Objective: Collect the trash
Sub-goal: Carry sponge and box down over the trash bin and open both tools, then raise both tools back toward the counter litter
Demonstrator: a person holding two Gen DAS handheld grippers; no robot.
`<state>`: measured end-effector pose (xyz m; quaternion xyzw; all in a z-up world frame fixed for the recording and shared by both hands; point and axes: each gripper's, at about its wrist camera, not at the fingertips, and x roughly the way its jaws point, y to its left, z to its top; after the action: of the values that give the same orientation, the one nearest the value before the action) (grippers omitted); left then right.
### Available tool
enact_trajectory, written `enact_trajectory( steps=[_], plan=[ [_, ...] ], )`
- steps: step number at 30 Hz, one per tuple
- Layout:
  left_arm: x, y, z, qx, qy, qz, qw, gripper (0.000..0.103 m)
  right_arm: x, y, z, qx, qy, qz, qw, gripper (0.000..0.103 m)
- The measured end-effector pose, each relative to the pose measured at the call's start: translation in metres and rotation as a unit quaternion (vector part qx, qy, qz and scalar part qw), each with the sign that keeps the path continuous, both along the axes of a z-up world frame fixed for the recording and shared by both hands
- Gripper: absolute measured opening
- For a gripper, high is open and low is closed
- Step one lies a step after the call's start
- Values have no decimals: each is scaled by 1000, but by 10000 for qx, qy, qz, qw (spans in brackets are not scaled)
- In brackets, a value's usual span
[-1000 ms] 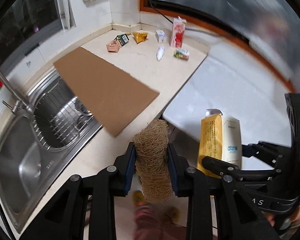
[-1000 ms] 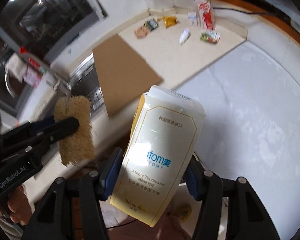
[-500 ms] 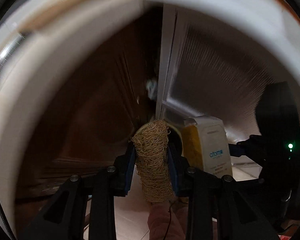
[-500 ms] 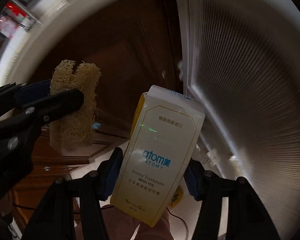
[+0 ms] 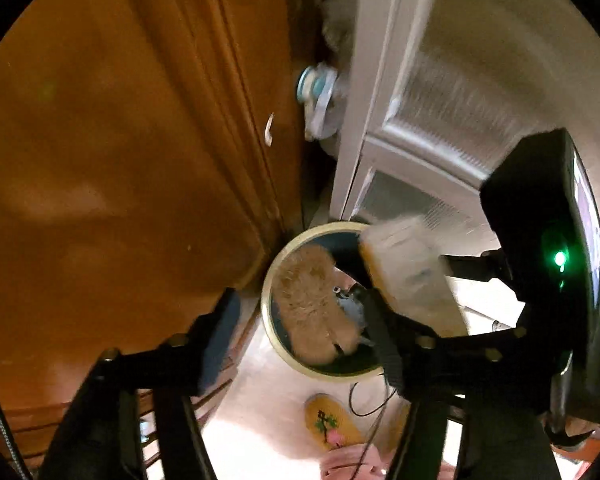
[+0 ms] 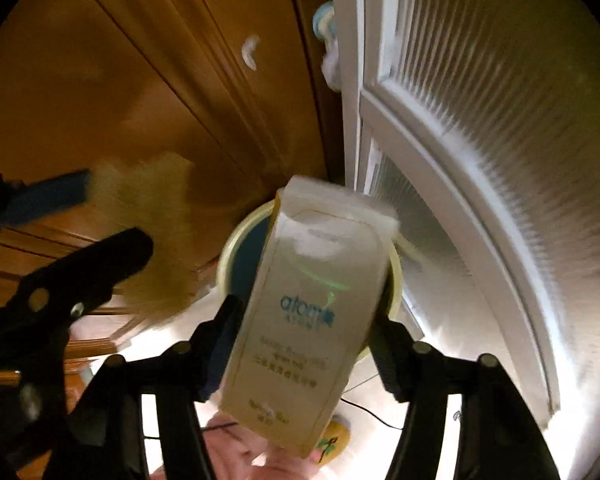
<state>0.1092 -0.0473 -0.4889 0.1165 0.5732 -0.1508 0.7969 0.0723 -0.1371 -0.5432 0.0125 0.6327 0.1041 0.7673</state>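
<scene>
My left gripper (image 5: 300, 320) is open above a round bin (image 5: 273, 332) with a pale rim on the floor. The tan loofah sponge (image 5: 312, 312) is free of the jaws and lies blurred over the bin's mouth. My right gripper (image 6: 300, 320) is shut on a cream and yellow toothpaste box (image 6: 312, 312) and holds it over the same bin (image 6: 239, 248). The box (image 5: 408, 272) also shows in the left wrist view, beside the sponge. In the right wrist view the sponge (image 6: 155, 240) is a tan blur by the left gripper's fingers (image 6: 87, 272).
A brown wooden cabinet door (image 5: 119, 160) stands left of the bin. A white ribbed door (image 5: 440, 100) stands right of it. A yellow slipper (image 5: 332, 420) and a thin black cable lie on the pale floor below.
Both grippers dropped from the counter down to the bin. The left gripper opened and let go of the loofah sponge, which is falling into the bin. The right gripper still holds the box.
</scene>
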Motion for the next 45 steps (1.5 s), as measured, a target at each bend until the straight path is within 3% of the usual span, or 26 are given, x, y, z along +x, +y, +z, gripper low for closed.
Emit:
enact_trajectory(
  steps=[6, 12, 22, 29, 39, 45],
  plan=[
    [1, 9, -23, 3, 273, 136, 9995, 64, -9, -5, -26, 29, 139, -54, 9999, 68],
    [-4, 19, -19, -30, 321, 254, 9992, 64, -16, -6, -20, 78, 108, -231, 9996, 68],
    [-17, 21, 35, -206, 167, 426, 9987, 64, -17, -9, 30, 279, -72, -455, 9985, 68],
    [-37, 25, 116, -372, 18, 521, 9979, 64, -35, -14, 107, 378, -207, -516, 9977, 68],
    [-72, 24, 285, -618, -475, 500, 9957, 67, -59, -26, 284, 429, -883, -557, 9936, 68],
    [-93, 20, 378, -692, -873, 386, 9930, 67, -74, -37, 383, 292, -1563, -514, 9859, 68]
  ],
)
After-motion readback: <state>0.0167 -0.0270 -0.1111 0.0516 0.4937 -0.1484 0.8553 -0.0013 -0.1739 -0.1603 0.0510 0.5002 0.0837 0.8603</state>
